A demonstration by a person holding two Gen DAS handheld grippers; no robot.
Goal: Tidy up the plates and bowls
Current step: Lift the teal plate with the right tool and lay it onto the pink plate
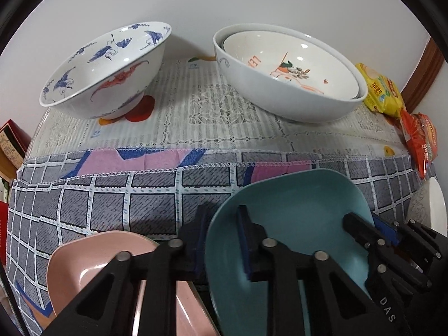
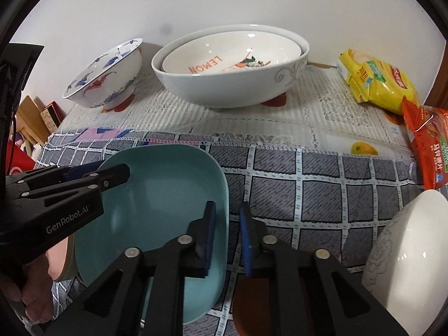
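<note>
A squarish teal plate (image 1: 294,218) lies on the checked cloth near the table's front. My left gripper (image 1: 221,238) is shut on its left rim, one blue pad inside the plate and one outside. My right gripper (image 2: 228,232) is shut on the right rim of the same teal plate (image 2: 162,190). Each wrist view also catches the other gripper at the opposite rim: the right gripper (image 1: 364,221) and the left gripper (image 2: 112,172). A pink plate (image 1: 92,263) lies at the teal plate's left, partly hidden under my left gripper.
A blue-and-white crane bowl (image 1: 112,70) stands at the back left. A large white bowl (image 1: 288,95) with a lemon-print bowl nested inside stands at the back right. A white bowl (image 2: 414,252) sits at the front right, with yellow (image 2: 375,81) and orange (image 2: 431,145) snack packs behind it.
</note>
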